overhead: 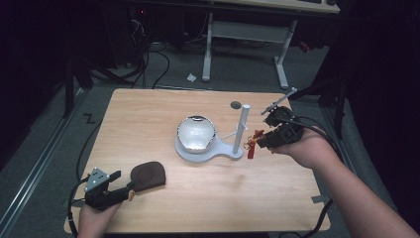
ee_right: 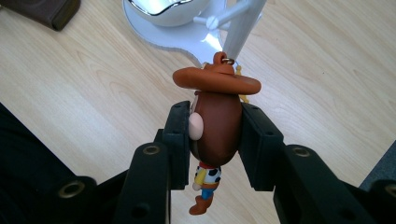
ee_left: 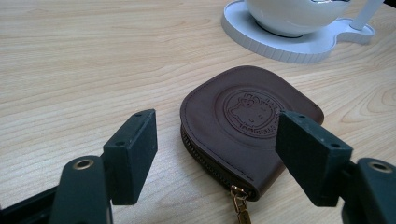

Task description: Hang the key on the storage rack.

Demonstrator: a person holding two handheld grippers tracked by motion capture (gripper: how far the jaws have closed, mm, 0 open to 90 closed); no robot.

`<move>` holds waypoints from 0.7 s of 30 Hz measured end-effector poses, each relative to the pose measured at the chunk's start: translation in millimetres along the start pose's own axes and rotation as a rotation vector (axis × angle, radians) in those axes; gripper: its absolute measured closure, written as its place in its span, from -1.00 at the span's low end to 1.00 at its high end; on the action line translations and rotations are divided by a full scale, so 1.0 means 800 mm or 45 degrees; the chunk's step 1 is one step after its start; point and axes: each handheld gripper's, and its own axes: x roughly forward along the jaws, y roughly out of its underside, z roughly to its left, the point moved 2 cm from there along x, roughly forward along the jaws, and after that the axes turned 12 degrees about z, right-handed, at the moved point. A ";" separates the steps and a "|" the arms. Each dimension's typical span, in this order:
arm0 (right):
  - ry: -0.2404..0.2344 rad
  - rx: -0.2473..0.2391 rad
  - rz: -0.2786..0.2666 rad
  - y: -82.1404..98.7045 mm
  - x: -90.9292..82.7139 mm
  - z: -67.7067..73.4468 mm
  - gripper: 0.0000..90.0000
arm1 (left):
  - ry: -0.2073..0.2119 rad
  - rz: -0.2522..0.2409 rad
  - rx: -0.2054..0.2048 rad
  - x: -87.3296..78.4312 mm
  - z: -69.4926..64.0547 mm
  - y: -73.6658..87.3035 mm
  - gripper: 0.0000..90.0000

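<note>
Left tongs (overhead: 130, 188), lower left of the high view, low over the worktop (overhead: 148, 109): jaws spread wide, nothing pinched. In the left gripper view the brown coin pouch (ee_left: 247, 126) lies flat on the wood between and just beyond the two jaws, pads clear of it on both sides. Pouch is rounded, zip along its near edge, gold zip pull (ee_left: 240, 207) toward the bottom of the frame, round embossed stamp on top. In the high view the pouch (overhead: 147, 175) sits just right of the left tongs.

Right tongs (overhead: 258, 141), right of centre in the high view, raised off the worktop: jaws pressed onto a cowboy figurine keychain (ee_right: 215, 121). In the right gripper view the pads clamp the brown head from both sides; orange hat above the jaws with a metal ring at its top, small body and boots hanging below.

Farther off, centre of the worktop: white stand (overhead: 208, 151) with flat base, a shiny bowl-like dish (overhead: 196, 133) on it, and an upright white post (overhead: 241, 126) just left of the figurine, side peg facing left.
</note>
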 end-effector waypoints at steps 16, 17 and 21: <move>0.020 -0.021 -0.044 -0.018 -0.016 0.007 0.48 | 0.004 0.009 0.004 0.001 0.000 0.000 -0.34; 0.021 -0.022 -0.047 -0.019 -0.016 0.007 0.48 | 0.003 0.009 0.004 0.001 -0.001 0.000 -0.34; 0.028 -0.010 -0.053 -0.023 -0.018 0.006 0.48 | 0.005 0.011 0.003 0.001 0.000 0.000 -0.34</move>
